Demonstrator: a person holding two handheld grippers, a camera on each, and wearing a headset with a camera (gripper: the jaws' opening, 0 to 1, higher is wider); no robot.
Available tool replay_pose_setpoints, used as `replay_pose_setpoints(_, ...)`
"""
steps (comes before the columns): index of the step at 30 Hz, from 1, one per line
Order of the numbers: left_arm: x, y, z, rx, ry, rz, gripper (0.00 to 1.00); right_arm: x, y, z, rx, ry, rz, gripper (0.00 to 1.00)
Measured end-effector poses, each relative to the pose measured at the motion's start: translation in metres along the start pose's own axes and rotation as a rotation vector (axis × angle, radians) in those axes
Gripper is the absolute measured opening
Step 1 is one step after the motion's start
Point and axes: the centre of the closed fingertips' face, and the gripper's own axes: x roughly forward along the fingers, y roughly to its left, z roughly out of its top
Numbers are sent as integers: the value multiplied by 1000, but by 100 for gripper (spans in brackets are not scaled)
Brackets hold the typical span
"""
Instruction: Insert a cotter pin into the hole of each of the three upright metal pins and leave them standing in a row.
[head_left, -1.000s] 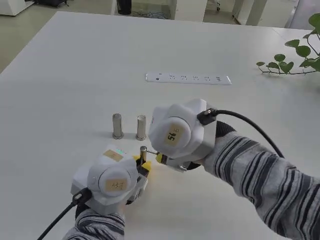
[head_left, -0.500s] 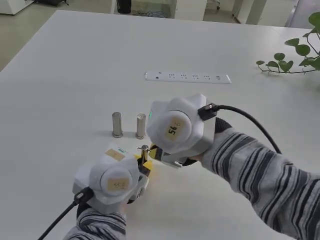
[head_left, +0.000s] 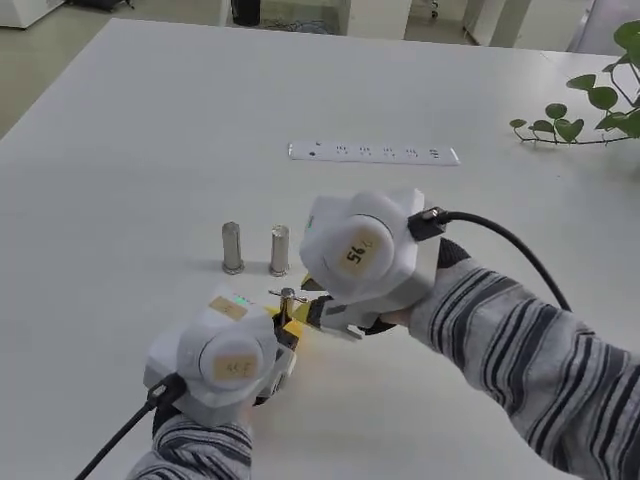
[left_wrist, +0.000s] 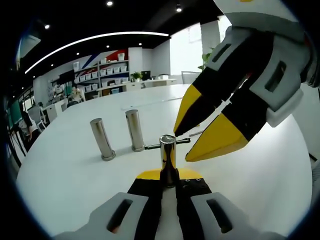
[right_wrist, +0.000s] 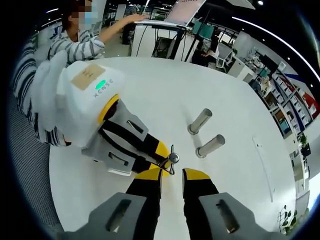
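Observation:
Two bare metal pins (head_left: 232, 248) (head_left: 279, 250) stand side by side on the white table (head_left: 150, 140). In front of them my left gripper (head_left: 285, 325) is shut on a third upright pin (left_wrist: 168, 157), low on its shaft. A thin cotter pin (left_wrist: 152, 146) lies crosswise through the hole near that pin's top, sticking out on both sides. My right gripper (left_wrist: 182, 146) faces it from the right, open, with its yellow fingertips (left_wrist: 215, 137) around the cotter pin's right end. In the right gripper view the held pin (right_wrist: 173, 158) sits just past my open right gripper (right_wrist: 171, 175).
A white power strip (head_left: 373, 153) lies farther back on the table. A potted plant's leaves (head_left: 590, 110) reach in at the far right. A person (right_wrist: 75, 35) in a striped sleeve appears behind the left gripper (right_wrist: 162, 159). Bare tabletop surrounds the pins.
The right gripper has shifted slightly up and left at the held pin, and the cotter pin's tip now pokes out on the pin's left side. The left gripper and two bare pins stay put.

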Motion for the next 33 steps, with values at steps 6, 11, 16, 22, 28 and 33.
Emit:
replay_pose_setpoints(6,0,0,0,-1,-2,3,5,0,3,-8,12,16,12,1)
replay_pose_setpoints(11,0,0,0,-2,-2,6,5,4,6,-4,27,-5,35,0)
replay_pose_setpoints(16,0,0,0,-1,-4,7,5,6,7,-2,15,-5,38,0)
replay_pose_setpoints(22,0,0,0,0,-5,7,5,7,4,-2,17,-2,28,0)
replay_pose_setpoints(28,0,0,0,-1,-5,9,5,6,5,-2,16,-3,31,0)
replay_pose_setpoints(33,-1,0,0,-3,-4,10,5,5,7,-3,23,-3,33,0)
